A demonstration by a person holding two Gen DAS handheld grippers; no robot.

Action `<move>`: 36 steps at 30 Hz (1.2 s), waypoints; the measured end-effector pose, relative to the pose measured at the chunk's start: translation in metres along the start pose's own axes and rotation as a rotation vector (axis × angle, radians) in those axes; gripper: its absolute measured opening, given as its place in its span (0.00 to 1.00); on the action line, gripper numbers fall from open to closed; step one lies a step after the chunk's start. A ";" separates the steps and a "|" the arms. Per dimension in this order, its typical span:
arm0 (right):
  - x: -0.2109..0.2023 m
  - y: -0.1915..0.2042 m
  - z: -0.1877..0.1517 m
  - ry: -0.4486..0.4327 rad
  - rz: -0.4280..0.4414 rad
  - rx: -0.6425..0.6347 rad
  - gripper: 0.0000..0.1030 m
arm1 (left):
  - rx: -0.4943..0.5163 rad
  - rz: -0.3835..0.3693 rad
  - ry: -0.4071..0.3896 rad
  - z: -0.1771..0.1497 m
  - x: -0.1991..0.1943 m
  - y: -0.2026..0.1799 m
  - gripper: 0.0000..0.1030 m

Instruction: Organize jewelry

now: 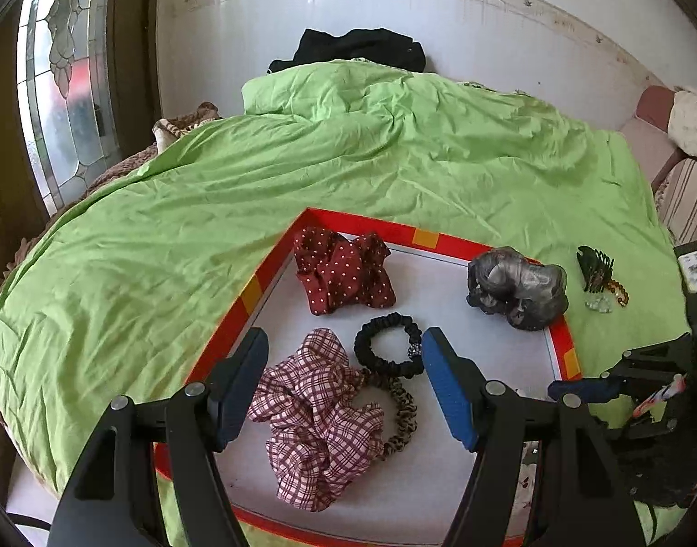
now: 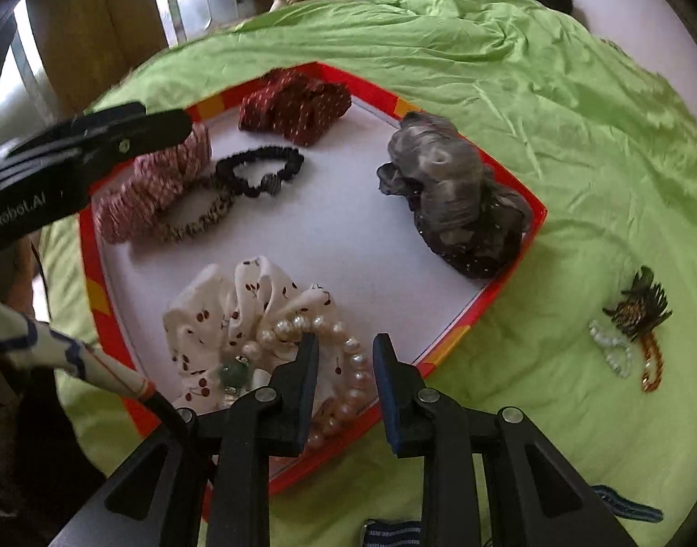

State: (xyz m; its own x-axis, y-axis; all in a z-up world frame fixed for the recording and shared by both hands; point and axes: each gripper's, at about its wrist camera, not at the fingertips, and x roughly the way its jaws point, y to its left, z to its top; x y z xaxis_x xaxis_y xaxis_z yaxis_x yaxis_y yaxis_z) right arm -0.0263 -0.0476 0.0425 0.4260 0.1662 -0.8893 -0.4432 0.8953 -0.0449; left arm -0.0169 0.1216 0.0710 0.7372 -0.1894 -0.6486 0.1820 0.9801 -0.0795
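A white tray with a red rim lies on the green bedspread. My left gripper hangs open over a checked scrunchie, a black hair tie and a leopard hair tie, touching none of them. My right gripper points down at the tray's near corner, its jaws a little apart. A pearl bracelet lies between them on a white cherry-print scrunchie; the pads do not press it.
A red dotted scrunchie sits at the tray's far corner. A grey scrunchie overlaps the right rim. Hair clips lie on the bedspread right of the tray. A striped blue band lies near me.
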 end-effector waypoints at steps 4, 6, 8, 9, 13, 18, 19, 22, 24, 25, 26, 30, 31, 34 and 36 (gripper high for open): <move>0.001 -0.002 0.001 -0.002 0.005 -0.003 0.21 | 0.002 0.007 0.002 -0.001 0.001 -0.001 0.67; 0.001 -0.003 0.002 0.003 0.023 0.003 0.11 | 0.003 0.010 0.016 -0.002 0.005 -0.002 0.67; -0.005 -0.005 0.001 -0.010 0.021 0.018 0.11 | 0.002 0.013 0.027 -0.004 0.009 -0.002 0.67; -0.010 -0.006 0.000 -0.024 0.021 0.031 0.11 | 0.001 0.015 0.032 -0.005 0.011 -0.002 0.67; -0.049 -0.017 0.006 -0.127 0.021 0.085 0.11 | -0.013 0.015 0.039 -0.007 0.013 0.002 0.67; -0.080 -0.022 0.025 -0.223 0.013 0.113 0.11 | -0.043 0.004 0.035 -0.005 0.012 0.008 0.67; -0.082 -0.024 0.030 -0.231 0.017 0.121 0.11 | -0.042 0.004 0.034 -0.006 0.011 0.007 0.67; -0.089 -0.031 0.039 -0.256 0.091 0.172 0.11 | -0.040 0.011 0.033 -0.006 0.012 0.010 0.67; -0.094 -0.031 0.039 -0.260 0.164 0.191 0.11 | -0.053 0.007 0.032 -0.006 0.012 0.015 0.67; -0.096 -0.029 0.038 -0.258 0.198 0.195 0.11 | -0.060 0.004 0.031 -0.005 0.012 0.016 0.67; -0.098 -0.026 0.035 -0.254 0.236 0.194 0.11 | -0.074 -0.002 0.030 -0.004 0.012 0.019 0.67; -0.087 -0.014 0.022 -0.184 0.378 0.192 0.12 | -0.108 -0.012 0.018 -0.002 0.008 0.027 0.67; -0.081 -0.012 0.020 -0.167 0.365 0.190 0.12 | -0.111 -0.013 0.017 -0.002 0.007 0.028 0.67; -0.060 -0.005 0.015 -0.131 0.191 0.165 0.13 | -0.114 -0.011 0.020 -0.002 0.007 0.029 0.67; -0.054 -0.007 0.013 -0.124 0.137 0.175 0.21 | -0.109 -0.010 0.021 -0.002 0.006 0.028 0.67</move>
State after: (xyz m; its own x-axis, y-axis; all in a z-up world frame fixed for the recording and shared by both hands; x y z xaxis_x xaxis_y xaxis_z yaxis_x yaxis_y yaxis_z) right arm -0.0356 -0.0577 0.0965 0.4698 0.3306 -0.8185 -0.3646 0.9171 0.1611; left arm -0.0088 0.1485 0.0629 0.7220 -0.1988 -0.6627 0.1165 0.9791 -0.1668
